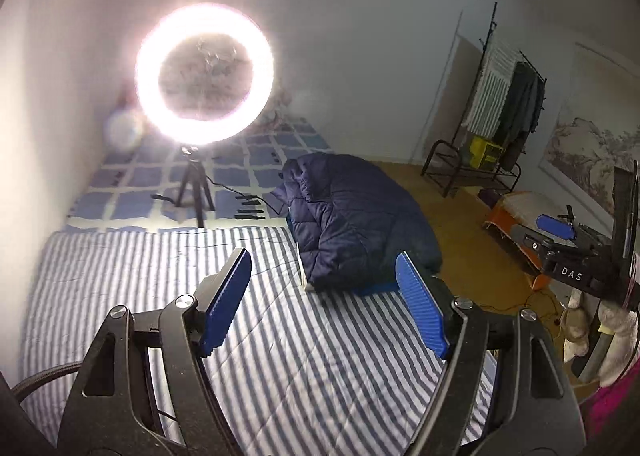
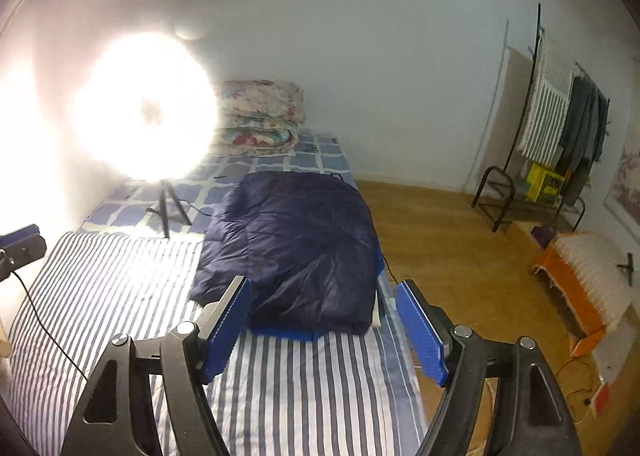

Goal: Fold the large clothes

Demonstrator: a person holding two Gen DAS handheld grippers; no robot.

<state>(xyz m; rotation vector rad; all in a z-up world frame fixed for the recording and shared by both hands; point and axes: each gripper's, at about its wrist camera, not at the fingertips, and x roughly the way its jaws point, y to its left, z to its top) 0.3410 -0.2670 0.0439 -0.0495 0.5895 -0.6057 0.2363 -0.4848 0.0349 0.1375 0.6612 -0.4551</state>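
In the left wrist view, the left gripper [image 1: 324, 276] fills the bottom of the frame with its two blue ribbed fingers [image 1: 226, 296] spread wide apart and nothing between them. Under and beyond them lies the blue-and-white striped bed sheet [image 1: 160, 280], bare in the lower left. Just above the right finger, right of centre, sits the folded navy quilted puffer jacket [image 1: 352, 216], a bulky heap near the bed's right edge. In the upper left a glaring round ring light on a small black tripod [image 1: 204, 76] stands on a blue-and-white checked bedspread [image 1: 132, 180]. At the right edge the right gripper [image 1: 554, 226] shows one blue pad; from this view I cannot tell how its fingers stand.

In the right wrist view, the right gripper [image 2: 324, 284] also has its blue fingers [image 2: 422, 330] well apart, holding nothing, above the striped sheet [image 2: 300, 384]. The navy jacket [image 2: 296, 252] lies in the centre, just past the fingertips. Behind it, upper centre, are stacked floral folded quilts [image 2: 260, 112], beside the ring light's glare [image 2: 144, 108]. A wooden floor [image 2: 440, 240] runs along the right, with a black metal clothes rack hung with garments [image 2: 560, 128] in the upper right.
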